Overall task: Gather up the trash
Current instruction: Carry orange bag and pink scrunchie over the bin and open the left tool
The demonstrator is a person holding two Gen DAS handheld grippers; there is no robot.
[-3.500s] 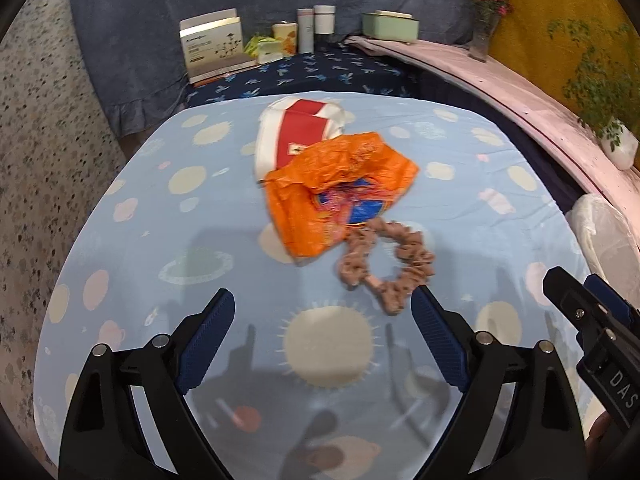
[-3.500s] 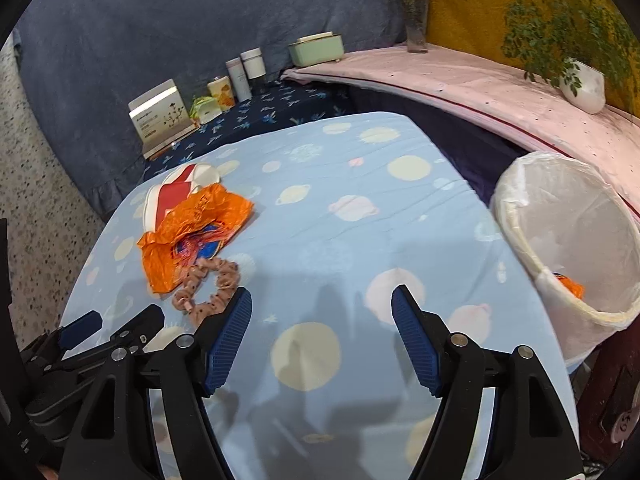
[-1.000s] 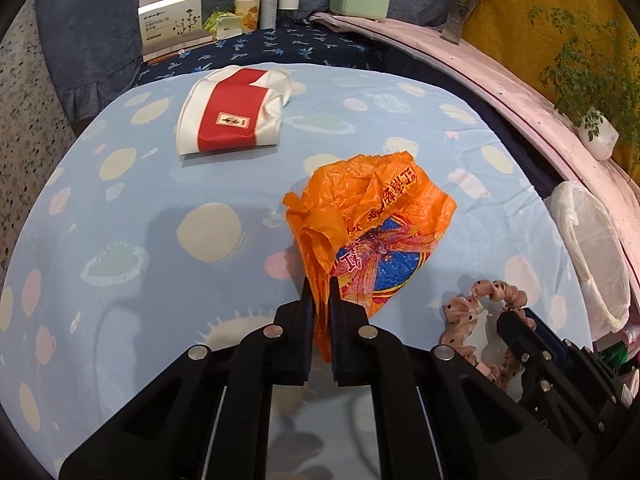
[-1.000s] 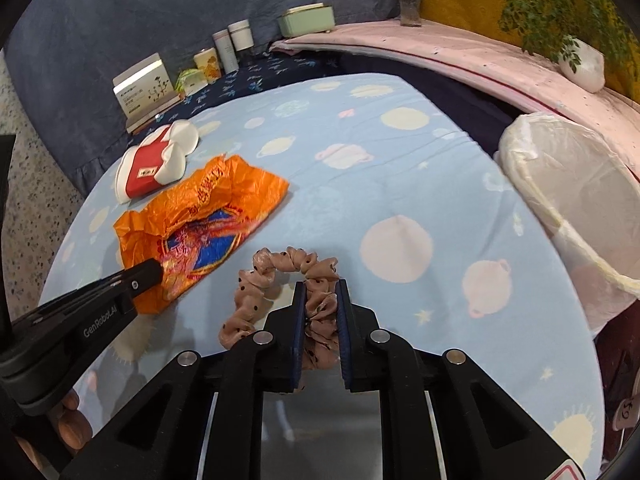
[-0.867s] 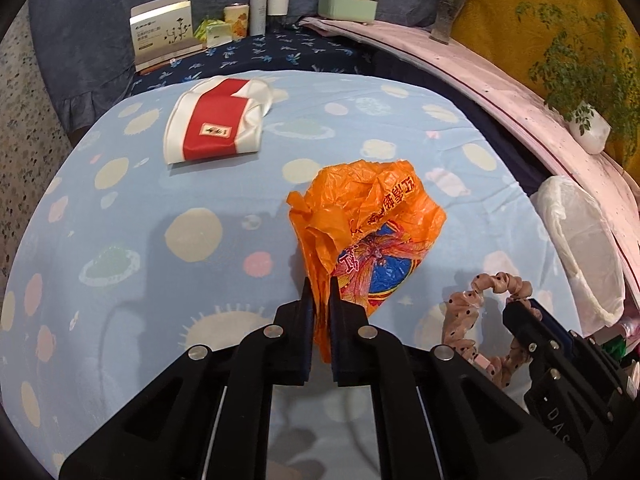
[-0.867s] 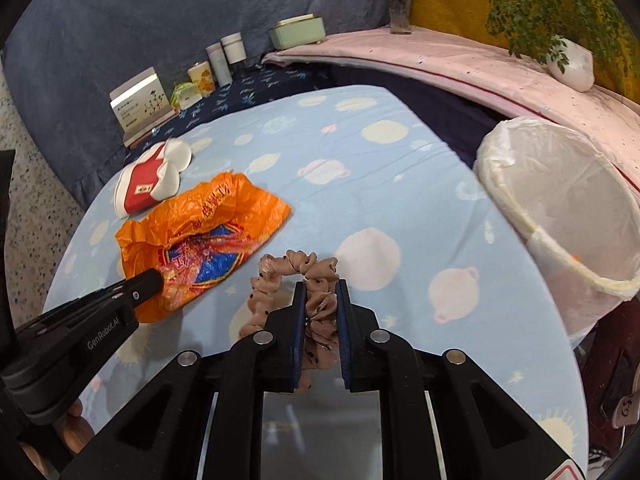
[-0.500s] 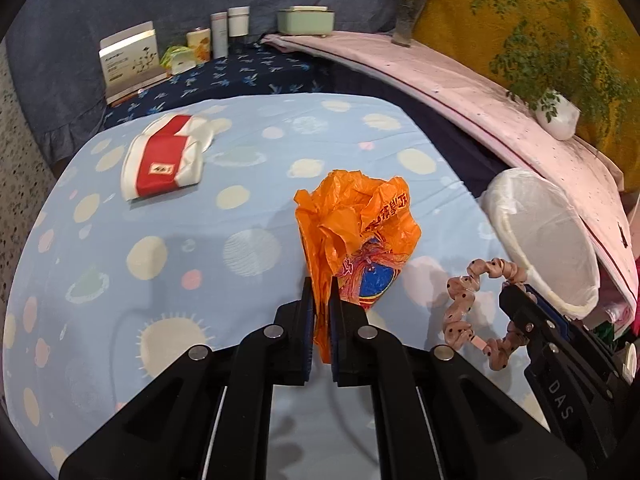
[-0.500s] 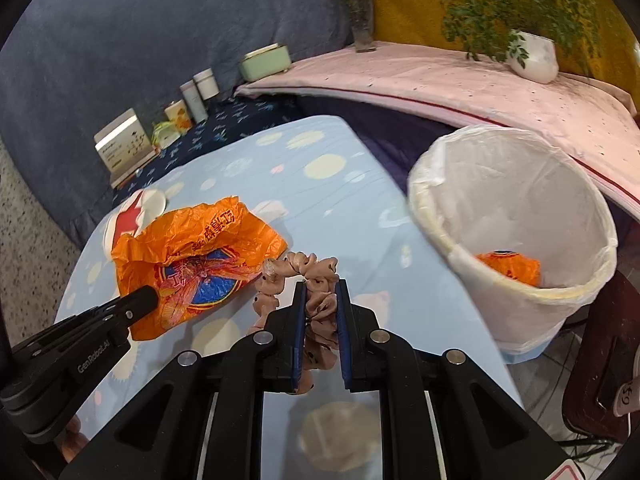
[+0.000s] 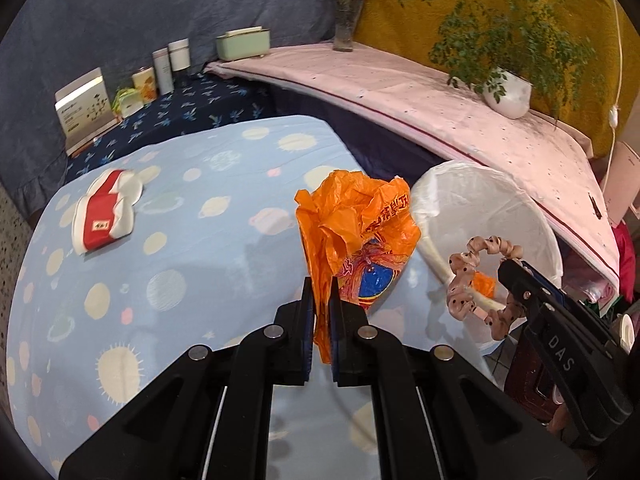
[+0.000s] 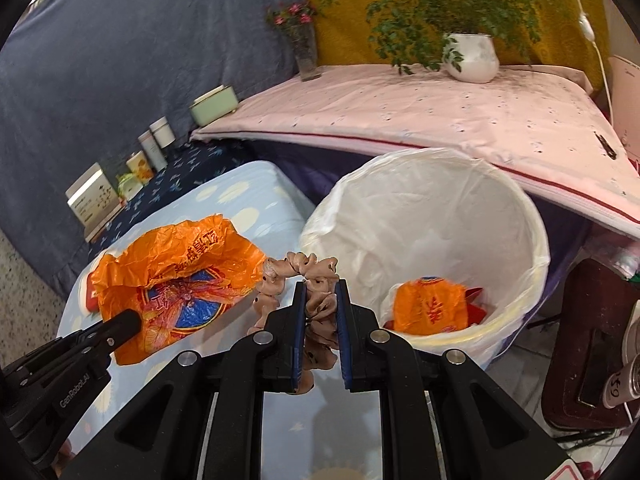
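Lighting even, moderately bright, indoor. Soft shadows on the worktop [image 9: 168,248] toward 6 o'clock. Strong fisheye bending, dark vignette corners. Focus sharp; no glare.

Plastic bag [image 9: 356,236] is coloured orange, printed with a blue circle and red lettering. Scrunchie [image 9: 476,280] is seen in dusty pink with dark dots. Tablecloth [image 9: 180,248] is patterned light blue with cream planets and suns. Bin liner [image 10: 424,216] is white. Packet [image 9: 102,216], left of frame, is marked red and white. Gripper pads [image 10: 298,320] are blue.
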